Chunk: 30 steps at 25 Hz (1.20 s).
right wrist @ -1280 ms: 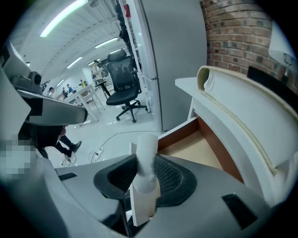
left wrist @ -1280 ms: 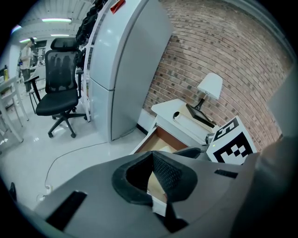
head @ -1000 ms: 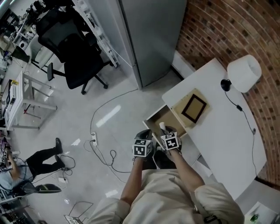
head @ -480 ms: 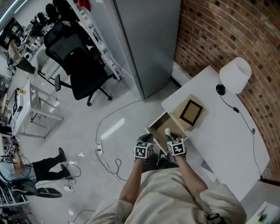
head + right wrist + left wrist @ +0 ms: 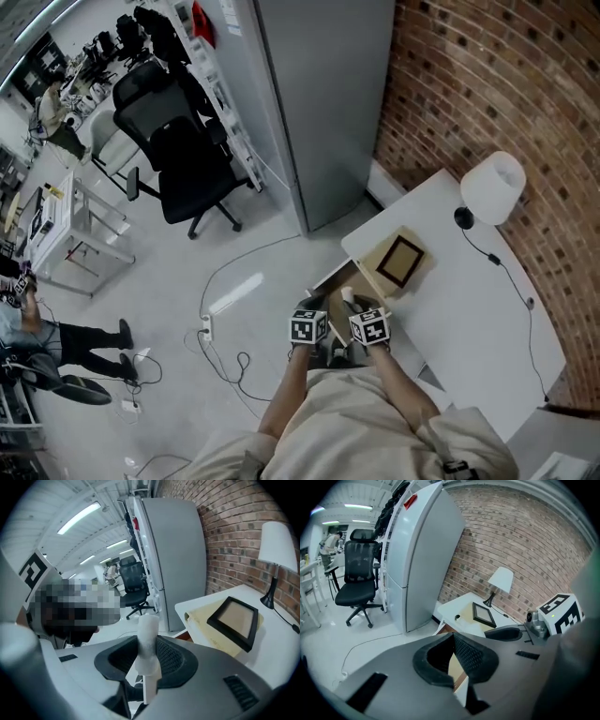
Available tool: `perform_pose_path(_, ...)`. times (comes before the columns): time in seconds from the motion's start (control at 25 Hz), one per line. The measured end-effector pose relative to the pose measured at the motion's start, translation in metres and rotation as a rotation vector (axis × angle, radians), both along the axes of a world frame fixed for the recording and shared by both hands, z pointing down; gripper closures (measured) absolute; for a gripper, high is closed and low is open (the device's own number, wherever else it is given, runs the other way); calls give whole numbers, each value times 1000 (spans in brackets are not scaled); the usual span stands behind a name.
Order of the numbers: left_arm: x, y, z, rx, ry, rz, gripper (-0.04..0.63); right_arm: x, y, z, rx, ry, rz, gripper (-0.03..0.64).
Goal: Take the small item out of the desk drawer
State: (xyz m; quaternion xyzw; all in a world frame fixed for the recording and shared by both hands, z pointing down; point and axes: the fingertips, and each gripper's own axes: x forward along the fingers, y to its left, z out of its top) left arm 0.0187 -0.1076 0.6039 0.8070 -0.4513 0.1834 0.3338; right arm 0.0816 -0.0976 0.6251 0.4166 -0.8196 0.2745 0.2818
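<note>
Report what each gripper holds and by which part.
Right gripper: small white cylinder, fingers pinching its middle, top end sticking out. Left gripper: nothing held.

**White item clamped, drawer open**

Your small item [image 5: 146, 639] is a white stick with a rough, rounded upper part and a flatter, smooth strip below. It stands near upright between the pads of your right gripper [image 5: 149, 665]. Its top points to 12 o'clock and pokes clear above the pads, which press it from 9 and 3 o'clock. In the head view it shows as a white stub over the open drawer, toward the drawer's 5 o'clock side. The desk drawer [image 5: 336, 277] is pulled out, sticking from the edge of the white desk [image 5: 469, 300] toward 8 o'clock. It has a pale rim and tan wood inside. You can't tell what else lies in it.
</note>
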Motion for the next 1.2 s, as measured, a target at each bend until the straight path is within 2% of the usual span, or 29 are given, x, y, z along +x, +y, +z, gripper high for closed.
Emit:
perform_pose_path(0.32,-7,-11,2,40,-33,16,578,4,-31,-12,58,-43,-14,469)
perform_pose_path(0.68,-25,-8,11,16,-48,-5,578,-1,-39,-8,44,-58,-9,469)
perform_pose_path(1.2,-8,-4,11,25,-55,26,578,8,-38,-9,49,-66,-8,469)
